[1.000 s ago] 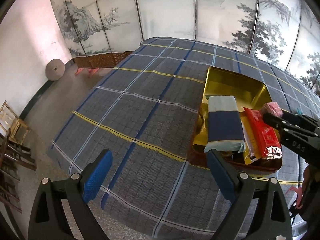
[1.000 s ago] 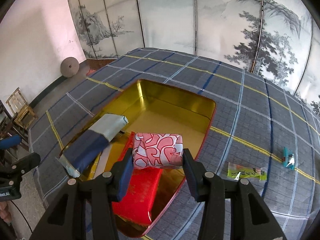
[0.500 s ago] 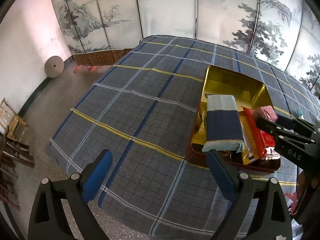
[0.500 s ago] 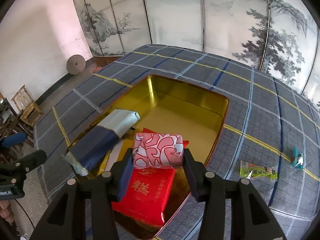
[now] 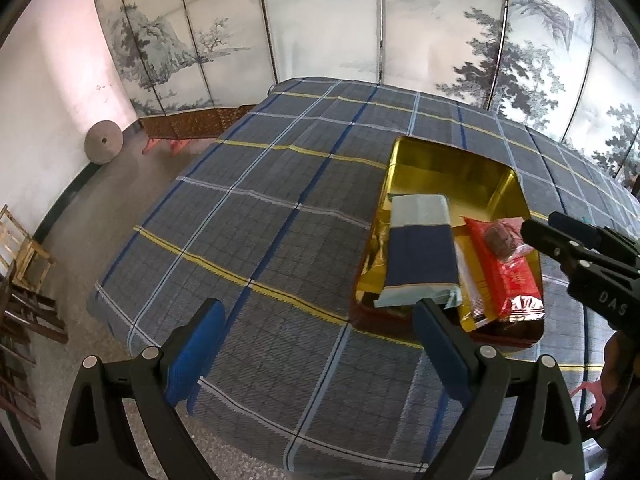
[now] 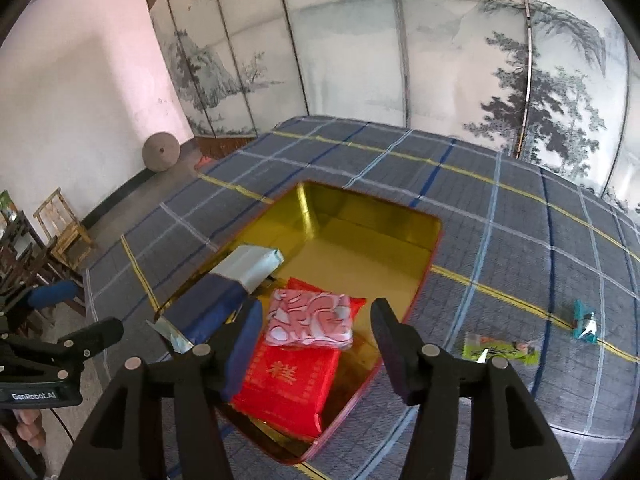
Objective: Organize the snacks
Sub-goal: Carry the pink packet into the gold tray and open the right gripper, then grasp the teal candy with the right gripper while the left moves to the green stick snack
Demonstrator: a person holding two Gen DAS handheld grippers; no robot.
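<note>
A gold tin box [image 6: 360, 240] with a red rim stands on the plaid cloth; it also shows in the left wrist view [image 5: 452, 172]. In it lie a navy and pale green packet [image 6: 224, 292], a red packet [image 6: 288, 384] and a pink and white patterned pack [image 6: 310, 318] resting on the red one. My right gripper [image 6: 316, 344] is open just above and behind the pink pack, not touching it. My left gripper [image 5: 316, 344] is open and empty over the cloth left of the box. A green wrapper [image 6: 500, 348] and a teal wrapper [image 6: 584, 320] lie on the cloth to the right.
The plaid cloth [image 5: 260, 208] covers a wide table that ends at the near left edge. A painted folding screen [image 5: 360, 28] stands behind it. Wooden chairs [image 6: 60, 224] and a round stone disc [image 6: 160, 152] are on the floor at left.
My right gripper opened and let go of the pink patterned pack, which now rests on the red packet in the box. The gripper has drawn back and up a little. The left gripper stayed open.
</note>
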